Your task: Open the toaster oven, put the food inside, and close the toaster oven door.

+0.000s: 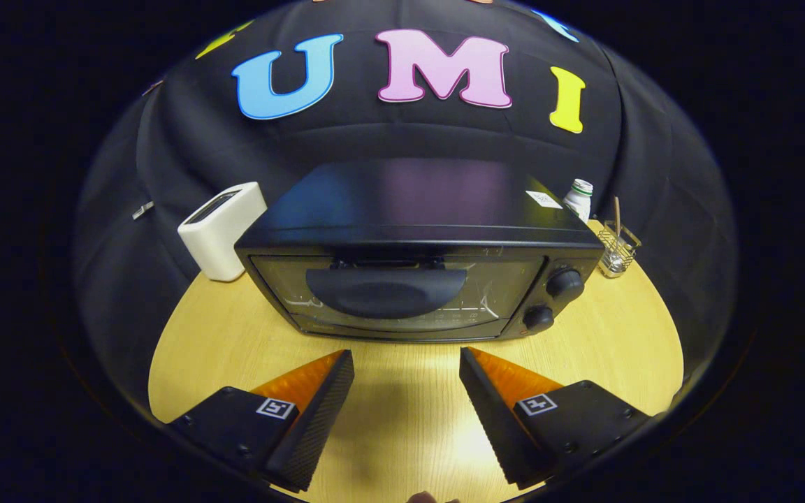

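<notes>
Oven (pixel 420 251), door shut, standing on the table (pixel 235 349) just beyond the fingers (pixel 318 405). Gripper (pixel 407 358) spread wide, holding nothing, touching nothing, tips apart above bare wood.

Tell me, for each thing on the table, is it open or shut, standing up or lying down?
Black toaster oven: upright on the wooden table, beyond the tongs.
Glass oven door: shut.
Tongs: open, nothing between the fingers.
White slot toaster: upright, left of the oven.
White bottle with green-banded cap: upright, capped.
Small wire basket: upright, a stick standing in it.
</notes>
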Available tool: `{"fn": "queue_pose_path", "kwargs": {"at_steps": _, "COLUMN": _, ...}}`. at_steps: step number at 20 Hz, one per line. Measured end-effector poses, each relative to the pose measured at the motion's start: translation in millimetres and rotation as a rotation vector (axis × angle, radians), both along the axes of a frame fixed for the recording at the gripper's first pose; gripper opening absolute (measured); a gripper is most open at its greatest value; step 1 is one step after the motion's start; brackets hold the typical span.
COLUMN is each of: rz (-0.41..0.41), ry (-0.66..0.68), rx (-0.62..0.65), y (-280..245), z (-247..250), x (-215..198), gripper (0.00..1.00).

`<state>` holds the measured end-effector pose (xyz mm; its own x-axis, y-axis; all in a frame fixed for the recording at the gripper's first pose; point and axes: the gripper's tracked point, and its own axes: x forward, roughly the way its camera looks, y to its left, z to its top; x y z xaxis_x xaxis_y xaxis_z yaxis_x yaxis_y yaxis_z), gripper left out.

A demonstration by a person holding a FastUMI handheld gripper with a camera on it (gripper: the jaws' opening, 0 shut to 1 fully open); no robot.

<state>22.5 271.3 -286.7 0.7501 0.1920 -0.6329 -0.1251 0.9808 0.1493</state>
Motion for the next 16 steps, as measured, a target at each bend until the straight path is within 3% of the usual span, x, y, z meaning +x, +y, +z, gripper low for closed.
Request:
{"fn": "queue_pose_path", "kwargs": {"at_steps": 8, "rz": 0.008, "ry": -0.088, "rx": 0.020, "y": -12, "z": 36, "x": 1, "gripper": 0.99}}
{"fn": "queue_pose_path", "kwargs": {"at_steps": 16, "rz": 0.037, "ry": -0.342, "rx": 0.050, "y": -62, "z": 159, "x": 4, "gripper": 0.99}}
